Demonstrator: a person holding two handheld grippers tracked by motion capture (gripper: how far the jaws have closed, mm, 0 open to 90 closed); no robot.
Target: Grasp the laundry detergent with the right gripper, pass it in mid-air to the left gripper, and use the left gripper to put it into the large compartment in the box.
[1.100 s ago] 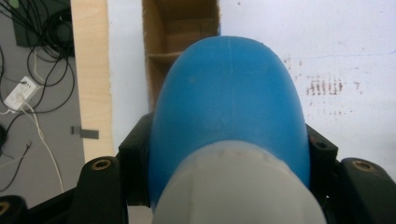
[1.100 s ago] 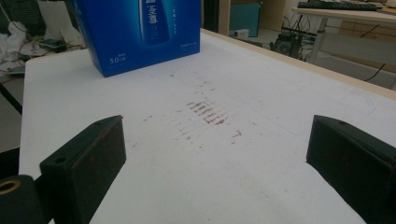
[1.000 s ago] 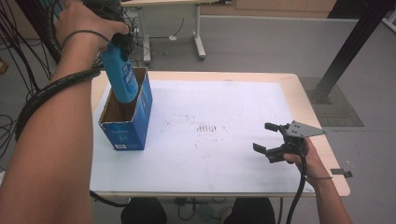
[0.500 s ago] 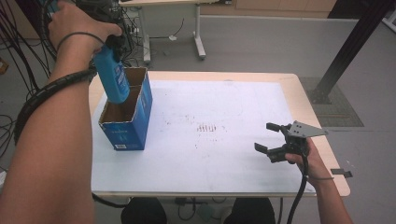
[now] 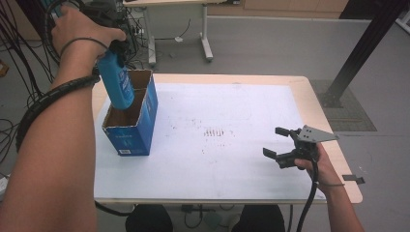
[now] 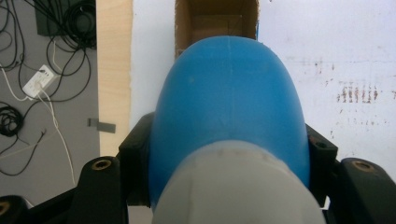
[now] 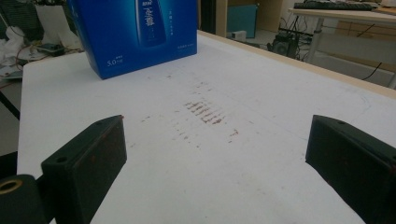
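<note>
- Broadly, the desk [image 5: 251,159] carries one item: an open blue box [image 5: 133,130] near its left edge, flaps up, cardboard inside showing.
- Over the box, a blue bottle [image 5: 117,82] hangs tilted, its lower end at or just inside the opening; the pictures do not settle whether it is going in or coming out.
- Judged from this, the grasp is done, and what remains is moving the bottle fully one way.
- Left tongs [image 5: 115,41] pinch the bottle near its pale cap end, jaws pressed on either side.
- Right tongs [image 5: 279,145] rest near the desk's right edge, spread wide, holding nothing.
</note>
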